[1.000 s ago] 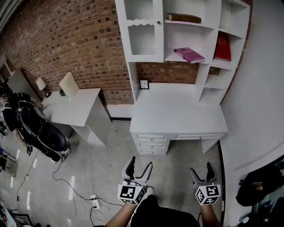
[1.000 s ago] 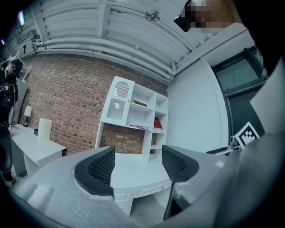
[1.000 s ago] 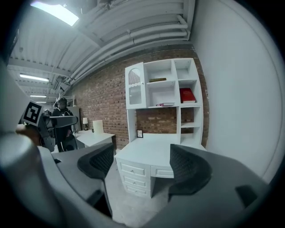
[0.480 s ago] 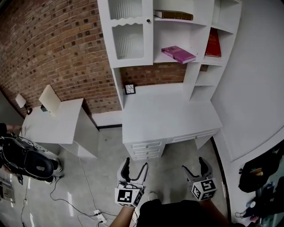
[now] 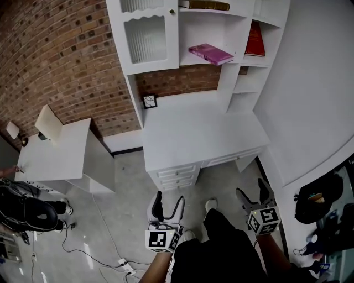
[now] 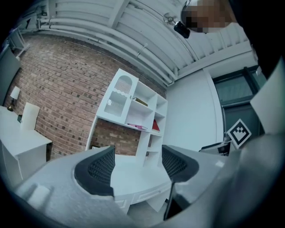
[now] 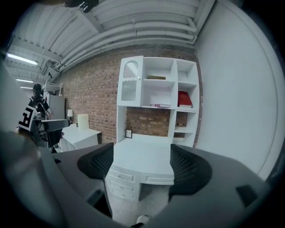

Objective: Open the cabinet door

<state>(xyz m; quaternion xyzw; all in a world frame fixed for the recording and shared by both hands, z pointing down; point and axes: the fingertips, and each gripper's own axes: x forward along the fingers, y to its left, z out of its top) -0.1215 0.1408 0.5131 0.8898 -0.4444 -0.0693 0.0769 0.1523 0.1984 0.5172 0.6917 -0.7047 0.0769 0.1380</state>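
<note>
Since the left gripper (image 5: 169, 199) and right gripper (image 5: 253, 190) hang open and empty at bottom, either should reach the door (image 5: 145, 36) knob (image 5: 172, 11), top centre.

Cabinet door (image 5: 145, 38) is sitting shut, upright, filling the upper-left bay of the white shelf unit (image 5: 134, 99). It's showing a white frame, ribbed glass panes and a small knob (image 5: 172, 11) at its right edge.

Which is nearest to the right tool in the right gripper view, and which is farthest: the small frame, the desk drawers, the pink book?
1. desk drawers, low and in front.
2. small frame, farther back, to the left.
3. pink book, highest, at the back.
</note>
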